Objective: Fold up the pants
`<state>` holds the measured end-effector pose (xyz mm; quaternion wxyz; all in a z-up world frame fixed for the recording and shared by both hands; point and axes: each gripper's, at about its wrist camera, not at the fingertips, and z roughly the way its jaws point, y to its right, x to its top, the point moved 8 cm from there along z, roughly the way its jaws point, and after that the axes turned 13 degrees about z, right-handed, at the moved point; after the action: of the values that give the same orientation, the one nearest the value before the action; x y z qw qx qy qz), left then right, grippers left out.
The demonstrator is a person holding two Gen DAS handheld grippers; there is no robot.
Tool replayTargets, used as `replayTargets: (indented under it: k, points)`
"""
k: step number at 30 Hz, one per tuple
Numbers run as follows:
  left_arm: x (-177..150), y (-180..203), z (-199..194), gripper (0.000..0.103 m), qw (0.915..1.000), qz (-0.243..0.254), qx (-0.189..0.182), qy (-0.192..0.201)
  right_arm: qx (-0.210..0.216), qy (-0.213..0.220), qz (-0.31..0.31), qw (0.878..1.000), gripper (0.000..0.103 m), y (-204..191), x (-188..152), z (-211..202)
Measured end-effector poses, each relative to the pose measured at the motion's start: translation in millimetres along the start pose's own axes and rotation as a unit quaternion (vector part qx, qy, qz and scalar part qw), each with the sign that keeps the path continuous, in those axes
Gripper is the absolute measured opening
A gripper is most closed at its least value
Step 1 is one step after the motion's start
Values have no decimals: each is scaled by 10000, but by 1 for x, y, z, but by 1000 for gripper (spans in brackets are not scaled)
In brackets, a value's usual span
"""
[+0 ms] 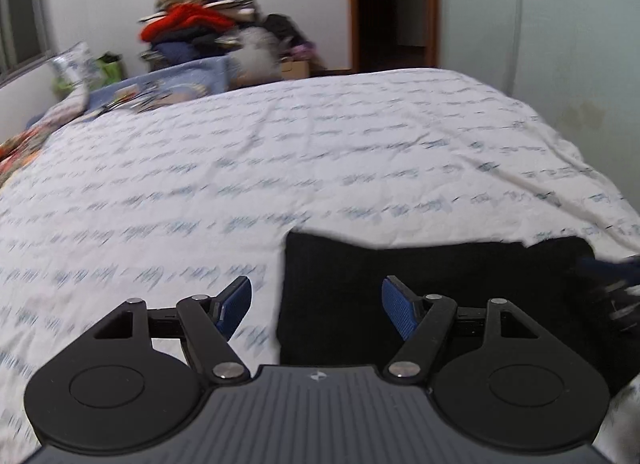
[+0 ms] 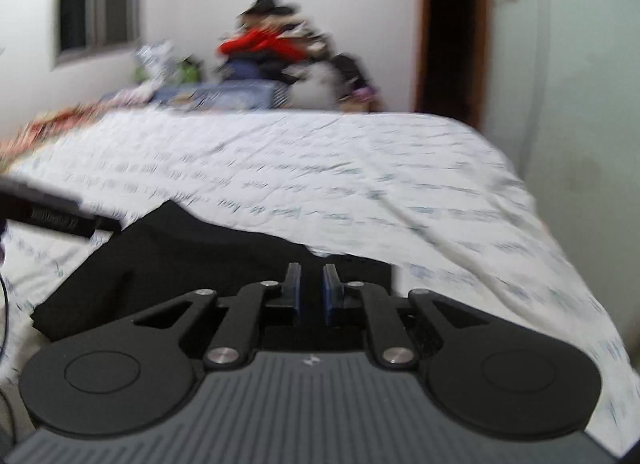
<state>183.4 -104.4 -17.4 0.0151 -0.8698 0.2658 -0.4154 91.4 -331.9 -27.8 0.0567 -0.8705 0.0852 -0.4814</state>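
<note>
Black pants [image 1: 344, 264] lie folded flat on the near part of a white printed bed sheet [image 1: 280, 159]. My left gripper [image 1: 316, 298] hovers open over the pants' left edge: one blue pad is above the sheet, the other above the black cloth, with nothing pinched. In the right wrist view the pants [image 2: 180, 260] spread out to the left. My right gripper [image 2: 312, 284] is over their far right corner, its pads drawn close with a narrow dark slit between them. I cannot tell whether cloth is in the slit. The other gripper [image 2: 60, 219] shows blurred at the left edge.
A pile of clothes [image 1: 192, 23] with a red garment stands beyond the bed's far edge, with pillows and patterned bedding [image 1: 72, 75] at the far left. A dark doorway [image 1: 392, 3] is behind. A pale wall [image 1: 560, 43] runs close along the bed's right side.
</note>
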Motion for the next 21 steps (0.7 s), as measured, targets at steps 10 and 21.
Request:
replayTargets:
  k: [10, 21]
  points:
    - [-13, 13, 48, 80, 9962, 608, 560, -274, -153, -61, 644, 9978, 34, 41, 10, 14]
    - [-22, 20, 48, 80, 9937, 770, 807, -80, 458, -143, 1644, 9852, 35, 56, -39, -55]
